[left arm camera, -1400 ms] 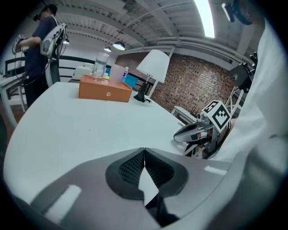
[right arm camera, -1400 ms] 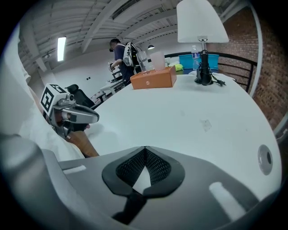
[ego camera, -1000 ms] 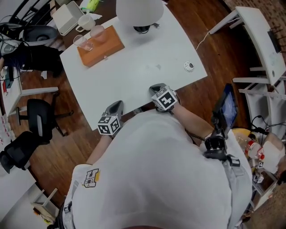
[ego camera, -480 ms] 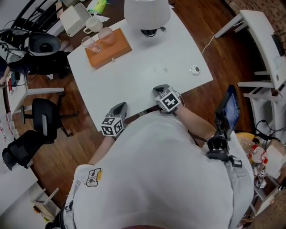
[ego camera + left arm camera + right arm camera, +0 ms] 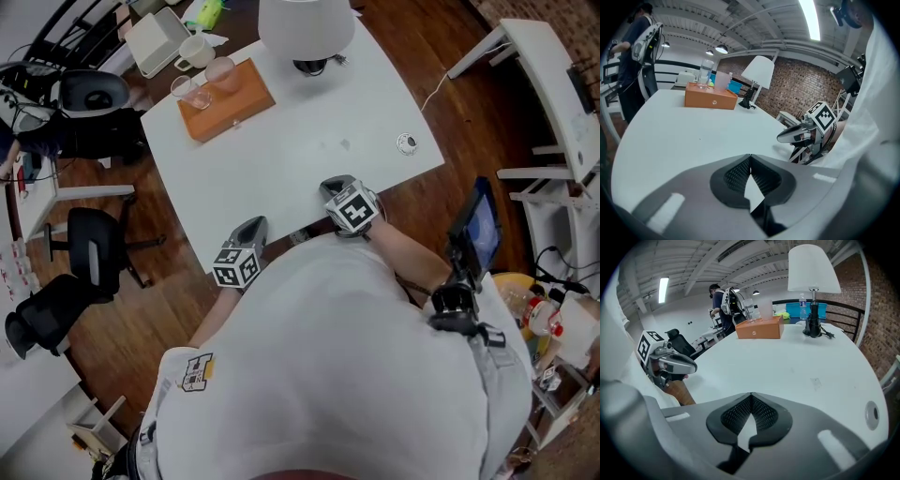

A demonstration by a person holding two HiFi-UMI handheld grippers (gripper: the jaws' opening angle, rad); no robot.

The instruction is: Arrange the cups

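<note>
Left gripper (image 5: 250, 225): jaws pressed together on nothing, parked at the near edge of the counter (image 5: 309, 141).
Right gripper (image 5: 334, 186): also clamped tight and empty, just right of its partner at the same edge.
Open stretch: bare white top between the grippers and the cups.
Clear cups (image 5: 187, 91) (image 5: 222, 72): upright, side by side on the orange box (image 5: 234, 101) at the far-left corner, well apart from both grippers. They lie ahead and leftward, so the left hand looks nearer.
White mug (image 5: 195, 49): beyond the box, farthest off.

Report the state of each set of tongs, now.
Left tongs: closed, holding nothing.
Right tongs: closed, holding nothing.
</note>
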